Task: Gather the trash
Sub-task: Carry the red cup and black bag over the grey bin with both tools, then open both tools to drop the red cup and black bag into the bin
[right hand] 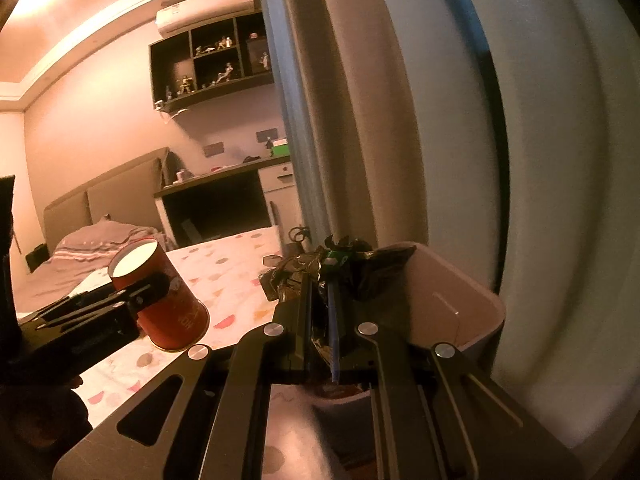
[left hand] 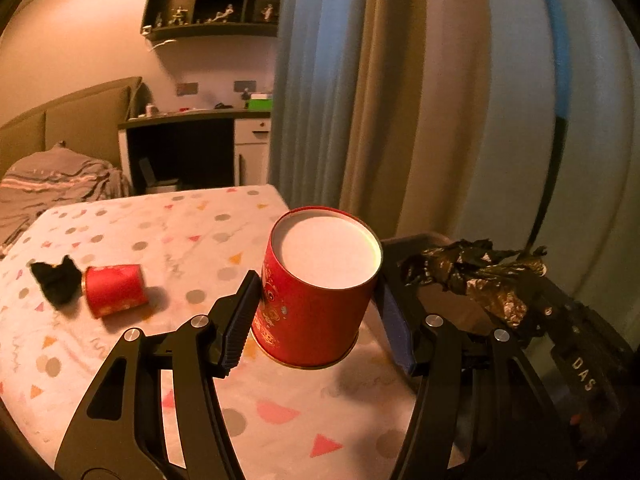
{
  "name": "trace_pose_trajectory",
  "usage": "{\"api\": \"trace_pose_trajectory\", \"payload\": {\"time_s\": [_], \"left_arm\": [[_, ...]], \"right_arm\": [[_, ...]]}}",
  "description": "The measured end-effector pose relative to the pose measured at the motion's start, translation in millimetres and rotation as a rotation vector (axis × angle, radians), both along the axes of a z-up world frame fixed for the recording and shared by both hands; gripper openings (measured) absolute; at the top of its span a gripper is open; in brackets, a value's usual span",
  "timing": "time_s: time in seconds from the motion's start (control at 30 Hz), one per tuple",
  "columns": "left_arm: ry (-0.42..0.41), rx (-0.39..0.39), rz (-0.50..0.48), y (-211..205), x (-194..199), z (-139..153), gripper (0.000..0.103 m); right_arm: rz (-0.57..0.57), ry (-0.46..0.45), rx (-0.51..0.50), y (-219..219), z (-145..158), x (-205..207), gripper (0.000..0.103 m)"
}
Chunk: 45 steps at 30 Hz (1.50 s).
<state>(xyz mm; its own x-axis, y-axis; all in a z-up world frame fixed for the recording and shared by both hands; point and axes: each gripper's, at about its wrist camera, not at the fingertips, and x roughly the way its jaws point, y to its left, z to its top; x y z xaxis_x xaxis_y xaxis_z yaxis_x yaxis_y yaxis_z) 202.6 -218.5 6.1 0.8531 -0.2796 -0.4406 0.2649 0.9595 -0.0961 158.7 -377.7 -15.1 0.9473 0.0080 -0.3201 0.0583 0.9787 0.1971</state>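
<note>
My left gripper (left hand: pixel 316 312) is shut on a red paper cup (left hand: pixel 320 284), held upside down, white base up, above the table's right part. The cup also shows in the right wrist view (right hand: pixel 168 300) with the left gripper (right hand: pixel 132 296) around it. My right gripper (right hand: pixel 320 312) is shut on a crumpled dark foil wrapper (right hand: pixel 320 276), held over the rim of a white bin (right hand: pixel 460 300). The wrapper shows at the right of the left wrist view (left hand: pixel 480 276). A second red cup (left hand: pixel 114 290) lies on its side on the table beside a black crumpled scrap (left hand: pixel 56 280).
The table has a patterned cloth (left hand: pixel 180 240) with dots and triangles. Curtains (left hand: pixel 360 80) hang right behind the table and bin. A bed (left hand: pixel 52 184), a desk (left hand: pixel 188 144) and a wall shelf (left hand: pixel 212 0) are farther back.
</note>
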Motion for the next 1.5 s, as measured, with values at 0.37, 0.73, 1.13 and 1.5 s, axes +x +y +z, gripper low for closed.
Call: {"api": "trace_pose_trajectory", "payload": {"time_s": [0.37, 0.73, 1.13, 1.5], "left_arm": [[-0.035, -0.038, -0.098, -36, 21, 0, 0.057], [0.005, -0.047, -0.164, -61, 39, -18, 0.058], [0.032, -0.054, -0.195, -72, 50, -28, 0.058], [0.068, -0.056, -0.224, -82, 55, -43, 0.059]], "right_arm": [[-0.034, 0.049, 0.012, -21, -16, 24, 0.008], [-0.037, 0.098, 0.023, -32, -30, 38, 0.008], [-0.022, 0.143, 0.026, -40, -39, 49, 0.009], [-0.153, 0.113, -0.024, -54, -38, 38, 0.053]]}}
